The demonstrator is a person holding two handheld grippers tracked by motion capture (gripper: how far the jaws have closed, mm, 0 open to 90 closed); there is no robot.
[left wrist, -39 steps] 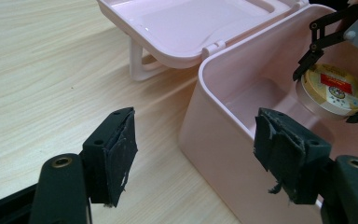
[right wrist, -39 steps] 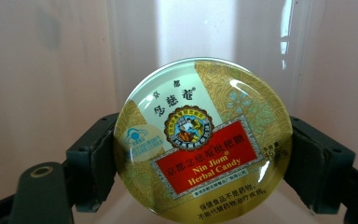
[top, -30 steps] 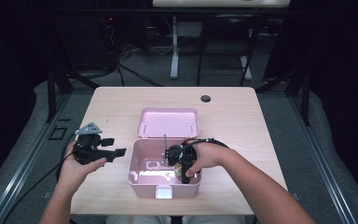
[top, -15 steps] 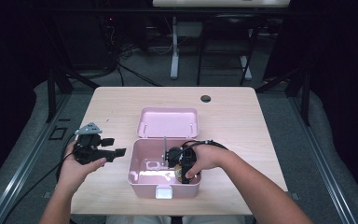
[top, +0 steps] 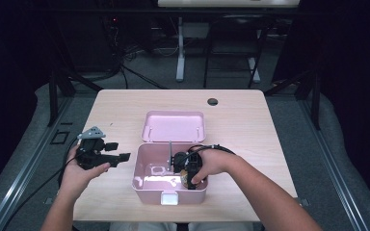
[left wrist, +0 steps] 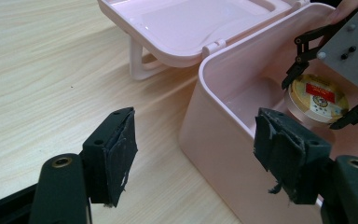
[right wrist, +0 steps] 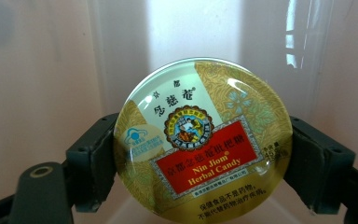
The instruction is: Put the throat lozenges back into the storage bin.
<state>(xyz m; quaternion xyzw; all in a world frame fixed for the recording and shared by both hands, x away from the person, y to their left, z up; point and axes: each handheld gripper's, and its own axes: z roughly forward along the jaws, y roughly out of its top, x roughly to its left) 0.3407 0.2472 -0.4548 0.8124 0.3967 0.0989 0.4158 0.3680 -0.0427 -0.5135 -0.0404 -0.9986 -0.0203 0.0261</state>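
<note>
An open pink box [top: 139, 168] stands near the table's front edge, its lid [top: 173, 126] flipped back. My right gripper [top: 187, 169] reaches down inside the box and is shut on a round gold and red herbal candy tin [right wrist: 203, 140], a jaw pressing on each side of its rim. The tin [left wrist: 317, 99] hangs close to the box's inner wall. My left gripper [top: 121, 158] hovers just left of the box, open, with nothing between its pads [left wrist: 121, 149]. Its jaws point at the box's outer wall [left wrist: 214, 140].
A round dark grommet hole [top: 212, 101] sits at the table's far edge. Bare wooden tabletop [top: 250, 125] lies to the right of and behind the box. A white latch [top: 169, 198] sticks out of the box's front. Black cables trail from both grippers.
My right gripper with the tin has shifted very slightly inside the box. The left gripper has stayed where it was.
</note>
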